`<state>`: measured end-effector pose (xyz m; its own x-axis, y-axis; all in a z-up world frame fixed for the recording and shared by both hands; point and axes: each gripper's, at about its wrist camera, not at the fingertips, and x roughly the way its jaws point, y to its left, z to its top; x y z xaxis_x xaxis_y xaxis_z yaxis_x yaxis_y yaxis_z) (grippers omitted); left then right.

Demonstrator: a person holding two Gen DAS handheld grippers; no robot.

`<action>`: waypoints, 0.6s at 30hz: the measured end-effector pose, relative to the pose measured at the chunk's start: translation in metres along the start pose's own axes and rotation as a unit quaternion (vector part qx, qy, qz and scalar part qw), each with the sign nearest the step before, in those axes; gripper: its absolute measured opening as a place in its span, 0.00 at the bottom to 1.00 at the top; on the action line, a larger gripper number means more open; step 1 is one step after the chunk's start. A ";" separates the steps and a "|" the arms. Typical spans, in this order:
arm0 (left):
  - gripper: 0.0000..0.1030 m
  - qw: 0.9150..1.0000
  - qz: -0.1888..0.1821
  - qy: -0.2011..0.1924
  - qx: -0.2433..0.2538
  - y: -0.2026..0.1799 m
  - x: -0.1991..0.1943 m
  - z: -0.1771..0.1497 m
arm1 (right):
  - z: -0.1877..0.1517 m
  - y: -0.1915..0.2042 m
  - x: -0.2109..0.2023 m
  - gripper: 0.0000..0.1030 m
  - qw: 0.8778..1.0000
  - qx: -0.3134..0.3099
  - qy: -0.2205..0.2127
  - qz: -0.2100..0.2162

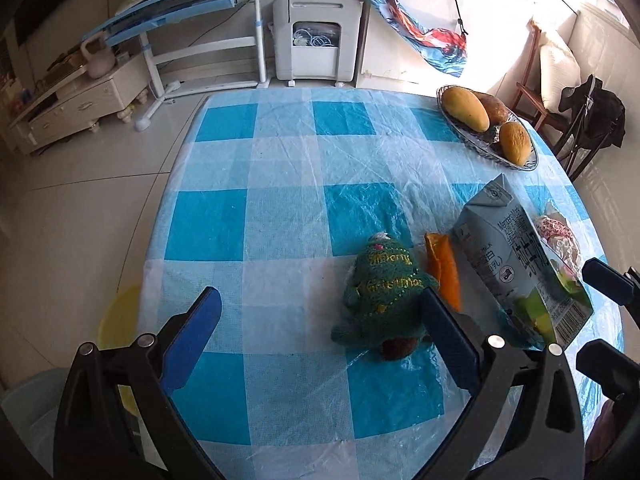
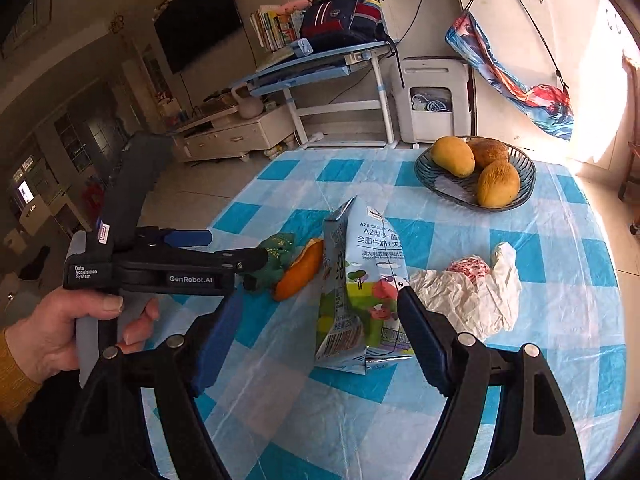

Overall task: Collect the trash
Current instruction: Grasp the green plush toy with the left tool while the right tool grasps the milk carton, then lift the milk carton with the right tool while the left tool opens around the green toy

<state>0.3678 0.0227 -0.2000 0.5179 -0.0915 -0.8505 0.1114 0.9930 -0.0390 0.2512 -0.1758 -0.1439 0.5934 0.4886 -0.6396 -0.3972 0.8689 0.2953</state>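
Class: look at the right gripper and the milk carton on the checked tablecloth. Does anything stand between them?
Nothing visible does. The milk carton stands just ahead of the right gripper, whose jaws are open. The orange peel lies left of the carton, the crumpled wrapper right.

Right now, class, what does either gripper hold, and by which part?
Nothing. The left gripper and right gripper are both open; the milk carton stands untouched.

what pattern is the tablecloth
Blue and white checks on the tablecloth; clearest in the left wrist view.
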 end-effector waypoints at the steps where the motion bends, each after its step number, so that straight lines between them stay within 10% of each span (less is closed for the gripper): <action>1: 0.93 1.000 0.000 0.000 0.002 -0.001 0.000 0.000 | 0.005 -0.001 0.004 0.74 1.000 0.000 0.002 -0.004; 7: 0.93 1.000 -0.011 0.005 0.010 -0.002 0.000 -0.001 | 0.009 -0.010 0.038 0.61 0.998 0.014 0.045 -0.033; 14: 0.39 0.996 -0.074 0.037 0.033 -0.007 -0.001 -0.007 | -0.013 0.016 0.027 0.51 0.995 -0.055 0.079 -0.022; 18: 0.33 0.995 -0.060 0.042 0.062 -0.002 -0.013 -0.016 | -0.029 0.033 0.010 0.51 0.990 -0.091 0.110 -0.022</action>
<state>0.3470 0.0229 -0.1974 0.4232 -0.1968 -0.8844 0.2746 0.9581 -0.0818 0.2237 -0.1447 -0.1617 0.4550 0.4042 -0.7935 -0.5052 0.8509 0.1438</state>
